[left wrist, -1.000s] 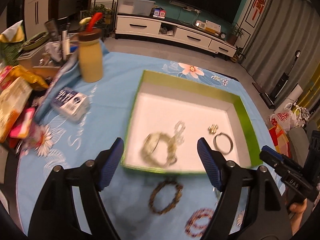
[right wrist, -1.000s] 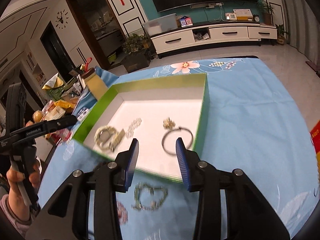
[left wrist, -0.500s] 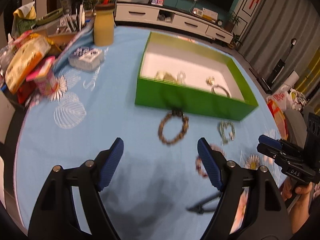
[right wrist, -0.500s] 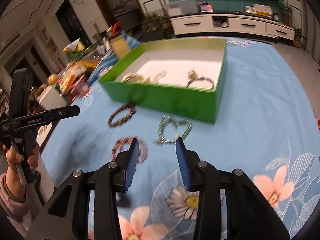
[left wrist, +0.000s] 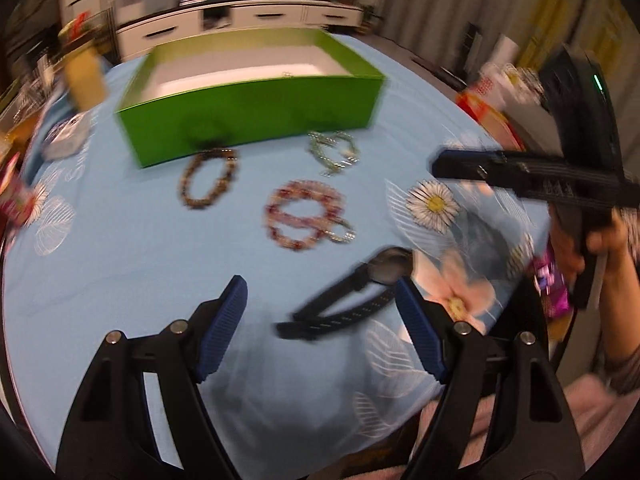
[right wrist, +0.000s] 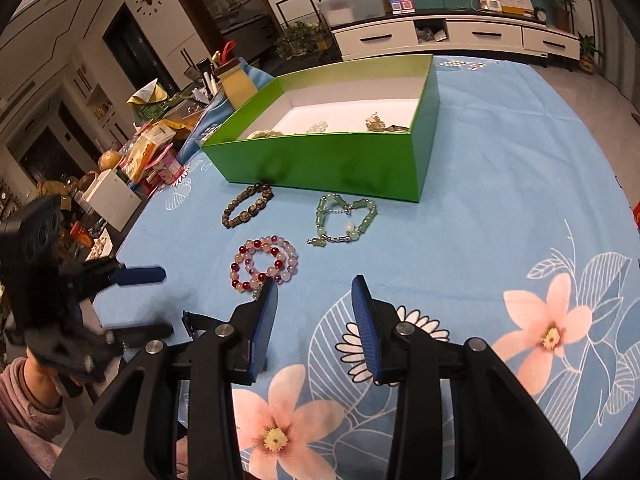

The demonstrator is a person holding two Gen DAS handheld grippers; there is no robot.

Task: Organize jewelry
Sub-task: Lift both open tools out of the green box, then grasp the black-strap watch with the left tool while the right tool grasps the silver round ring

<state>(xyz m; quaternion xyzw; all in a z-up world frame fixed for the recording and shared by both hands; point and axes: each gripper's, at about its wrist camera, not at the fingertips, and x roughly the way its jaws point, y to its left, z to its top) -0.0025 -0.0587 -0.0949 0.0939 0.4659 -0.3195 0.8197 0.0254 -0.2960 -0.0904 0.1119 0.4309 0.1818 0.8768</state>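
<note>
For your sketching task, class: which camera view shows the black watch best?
The left wrist view. The watch lies whole on the blue cloth between the left tool's open fingers, though blurred. The right wrist view shows at most a dark strap end behind its own tool's left finger.

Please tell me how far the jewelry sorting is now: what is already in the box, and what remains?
Partly done. The green box already holds several pieces. Both the left gripper and right gripper are open and hold nothing. Left on the tablecloth: the dark bead bracelet, green bracelet, pink-red bracelet and black watch.
</note>
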